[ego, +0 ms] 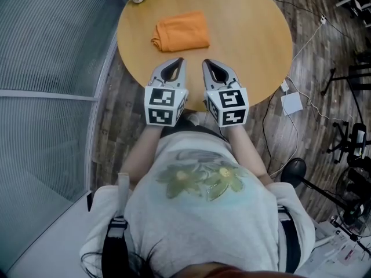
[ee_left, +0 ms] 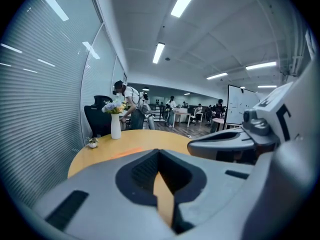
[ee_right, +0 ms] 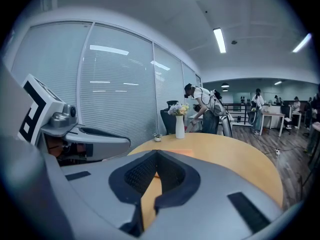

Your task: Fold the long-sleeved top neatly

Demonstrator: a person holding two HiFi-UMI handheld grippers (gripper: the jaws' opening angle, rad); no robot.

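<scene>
Long-sleeved top (ego: 181,32) lies folded — long axis left-right across the table (ego: 255,39).

I see a plain orange long-sleeved top (ego: 181,32) on the honey-tan table (ego: 255,33). At the table's near edge my left gripper (ego: 178,62) and right gripper (ego: 206,63) are grey, their marker cubes (ego: 165,106) black-and-white. Beside the table, the floor (ego: 116,126) is streaky dark brown.
</scene>
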